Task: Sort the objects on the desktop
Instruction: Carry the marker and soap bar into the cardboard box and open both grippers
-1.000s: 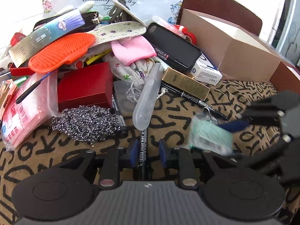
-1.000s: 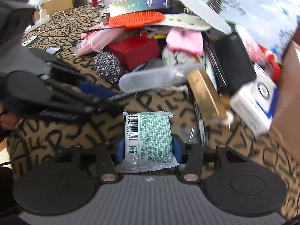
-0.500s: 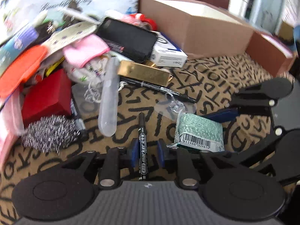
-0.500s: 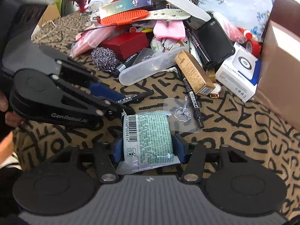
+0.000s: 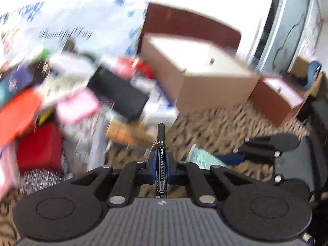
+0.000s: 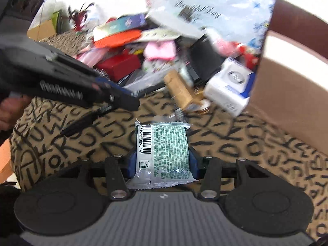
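My left gripper [image 5: 161,160] has its blue pads pressed on a black marker [image 5: 161,141], jaws still closing, and the marker points forward, lifted off the cloth. In the right wrist view that gripper [image 6: 131,100] reaches in from the left, with the marker [image 6: 82,123] sticking out below it. My right gripper [image 6: 163,160] grips a green-and-white packet with a barcode [image 6: 164,143] between its pads, jaws tightening. The left wrist view shows this packet [image 5: 205,157] and the right gripper [image 5: 231,157] at the right. An open cardboard box [image 5: 205,78] stands ahead.
A blurred pile fills the left: red box [image 5: 39,147], orange brush [image 5: 16,112], black case [image 5: 121,94], gold box [image 6: 180,90], white carton [image 6: 229,88]. A second open box [image 5: 276,100] stands at the right. Letter-patterned cloth [image 6: 246,143] covers the table.
The left gripper closed on the marker and lifted it off the cloth, swinging right toward the boxes. The right gripper rose and shifted with the packet still in it.
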{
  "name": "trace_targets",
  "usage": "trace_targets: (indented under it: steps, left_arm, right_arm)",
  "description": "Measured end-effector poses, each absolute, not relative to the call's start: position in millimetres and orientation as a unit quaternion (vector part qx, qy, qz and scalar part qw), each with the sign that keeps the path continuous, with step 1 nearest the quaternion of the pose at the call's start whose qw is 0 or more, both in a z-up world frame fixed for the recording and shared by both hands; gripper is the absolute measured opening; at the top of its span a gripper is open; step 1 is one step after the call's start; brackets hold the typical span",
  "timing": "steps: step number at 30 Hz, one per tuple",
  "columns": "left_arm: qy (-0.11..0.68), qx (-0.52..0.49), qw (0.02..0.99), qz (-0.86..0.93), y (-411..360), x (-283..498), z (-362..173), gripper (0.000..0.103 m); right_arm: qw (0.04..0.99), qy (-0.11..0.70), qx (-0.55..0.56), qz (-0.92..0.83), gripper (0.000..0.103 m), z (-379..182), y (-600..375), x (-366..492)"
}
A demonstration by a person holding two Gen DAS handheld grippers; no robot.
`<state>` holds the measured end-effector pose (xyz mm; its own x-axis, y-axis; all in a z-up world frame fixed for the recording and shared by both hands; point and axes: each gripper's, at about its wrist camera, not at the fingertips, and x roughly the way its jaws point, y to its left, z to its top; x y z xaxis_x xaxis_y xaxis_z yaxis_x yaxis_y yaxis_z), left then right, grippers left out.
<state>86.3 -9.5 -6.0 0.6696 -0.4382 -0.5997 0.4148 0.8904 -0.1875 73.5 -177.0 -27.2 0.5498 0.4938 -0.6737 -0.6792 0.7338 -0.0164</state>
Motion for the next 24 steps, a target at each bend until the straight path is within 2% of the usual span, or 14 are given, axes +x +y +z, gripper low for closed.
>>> trace_targets:
  steps: [7, 14, 19, 24]
  left_arm:
    - [0.277, -0.031, 0.919, -0.279, -66, 137, 54, 0.007]
    - [0.234, -0.038, 0.929, -0.285, -125, 200, 100, 0.007]
    - [0.247, -0.039, 0.931, -0.265, -156, 244, 90, 0.007]
    - [0.308, -0.029, 0.922, -0.234, -171, 285, 49, 0.007]
  right_arm:
    - [0.921, 0.257, -0.108, 0.271, 0.048, 28, -232, 96]
    - [0.957, 0.186, -0.127, 0.181, 0.048, 76, -270, 144]
    - [0.968, 0.192, -0.105, 0.125, 0.048, 80, -293, 205]
    - [0.952, 0.260, -0.105, 0.121, 0.048, 50, -293, 270]
